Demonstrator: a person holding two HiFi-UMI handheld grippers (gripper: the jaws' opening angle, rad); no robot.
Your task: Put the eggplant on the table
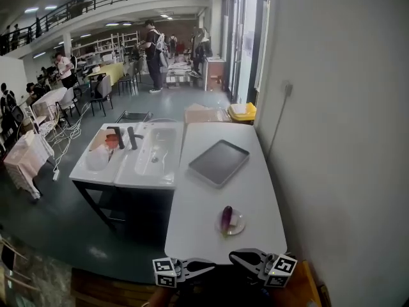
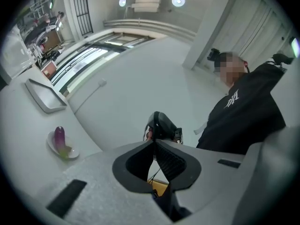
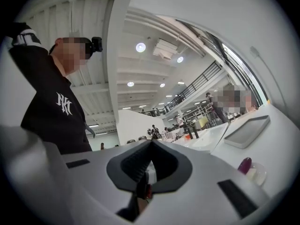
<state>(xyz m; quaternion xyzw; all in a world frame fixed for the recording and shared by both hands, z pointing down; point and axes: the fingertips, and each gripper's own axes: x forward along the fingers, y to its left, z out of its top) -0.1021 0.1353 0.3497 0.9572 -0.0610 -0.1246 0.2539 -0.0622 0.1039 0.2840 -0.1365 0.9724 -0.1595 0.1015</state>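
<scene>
A dark purple eggplant (image 1: 226,218) lies on a small pale plate (image 1: 237,226) near the front edge of the white table (image 1: 204,216). The left gripper view has the eggplant (image 2: 59,137) at its left, and the right gripper view has it (image 3: 244,165) at its lower right. Both grippers hang in front of the table edge, below the plate, tips turned towards each other. My left gripper (image 1: 208,267) (image 2: 153,142) is shut with nothing in it. My right gripper (image 1: 235,256) (image 3: 151,142) is shut and empty too. Neither touches the eggplant.
A flat grey tray (image 1: 218,162) lies farther back on the same table. A white sink unit (image 1: 137,155) with black taps stands to its left. A white wall (image 1: 332,126) runs along the right side. Chairs, tables and people fill the hall behind.
</scene>
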